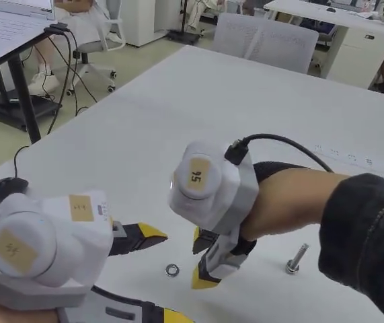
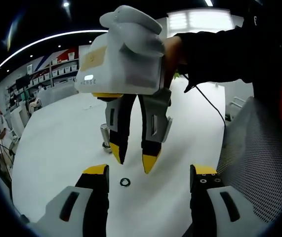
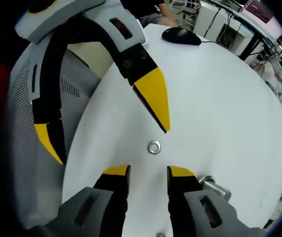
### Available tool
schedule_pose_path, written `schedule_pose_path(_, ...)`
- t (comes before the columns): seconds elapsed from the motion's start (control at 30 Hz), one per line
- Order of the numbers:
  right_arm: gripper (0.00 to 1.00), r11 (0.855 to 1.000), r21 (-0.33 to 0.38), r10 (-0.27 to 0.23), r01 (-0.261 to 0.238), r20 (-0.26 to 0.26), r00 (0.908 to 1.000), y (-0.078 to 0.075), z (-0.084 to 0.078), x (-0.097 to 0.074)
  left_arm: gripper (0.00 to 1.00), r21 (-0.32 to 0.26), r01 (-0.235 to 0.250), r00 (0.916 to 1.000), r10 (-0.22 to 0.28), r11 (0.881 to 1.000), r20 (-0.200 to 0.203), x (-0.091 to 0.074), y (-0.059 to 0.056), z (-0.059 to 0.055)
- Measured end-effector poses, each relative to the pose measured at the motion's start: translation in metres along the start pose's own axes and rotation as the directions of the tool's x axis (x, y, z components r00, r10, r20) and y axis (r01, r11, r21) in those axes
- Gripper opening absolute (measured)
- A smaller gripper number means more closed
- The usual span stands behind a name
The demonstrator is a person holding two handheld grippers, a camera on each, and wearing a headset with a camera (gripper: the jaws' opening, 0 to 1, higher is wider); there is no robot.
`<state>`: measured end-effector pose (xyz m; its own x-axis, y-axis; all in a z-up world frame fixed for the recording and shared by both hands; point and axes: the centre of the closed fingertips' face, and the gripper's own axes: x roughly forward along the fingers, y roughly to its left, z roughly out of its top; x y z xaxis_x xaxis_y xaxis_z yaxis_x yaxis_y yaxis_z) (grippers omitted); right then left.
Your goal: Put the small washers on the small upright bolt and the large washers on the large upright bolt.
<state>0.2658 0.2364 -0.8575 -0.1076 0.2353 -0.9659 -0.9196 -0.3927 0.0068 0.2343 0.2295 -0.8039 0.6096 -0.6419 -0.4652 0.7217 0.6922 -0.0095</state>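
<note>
My left gripper (image 1: 165,274) gapes wide, empty | right gripper (image 1: 199,257) narrower, empty, pointing at loose washer (image 1: 172,270) | bolt (image 1: 296,259) bare | I judge all threading remains

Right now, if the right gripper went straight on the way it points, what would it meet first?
Most likely the washer, lying on the table ahead of the right gripper, in line with the gap between its open jaws. Depth is unclear, so the jaws may land on the table beside it.
</note>
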Motion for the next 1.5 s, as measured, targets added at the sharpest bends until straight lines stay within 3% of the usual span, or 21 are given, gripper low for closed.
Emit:
schedule_pose_path(0.27,0.29,1.0,-0.013,0.008,-0.008,0.023,0.9997,-0.002,0.014,0.012,0.66,0.0,-0.003,1.0,0.003,1.0,-0.002,0.0,0.001,0.0)
schedule_pose_path(0.63,0.26,0.999,-0.032,0.007,-0.006,0.006,1.0,-0.003,0.013,0.022,0.65,-0.001,-0.008,1.0,0.008,1.0,-0.006,0.001,0.001,0.0)
schedule_pose_path(1.0,0.22,0.997,-0.082,-0.005,0.005,-0.01,0.9999,-0.001,0.016,0.022,0.65,-0.002,-0.007,0.9999,0.007,1.0,-0.009,0.001,0.001,0.001)
schedule_pose_path(1.5,0.14,0.995,-0.096,-0.008,0.007,-0.013,0.9999,-0.004,0.014,0.022,0.65,-0.001,-0.012,0.9999,0.012,1.0,-0.01,0.002,0.003,0.001)
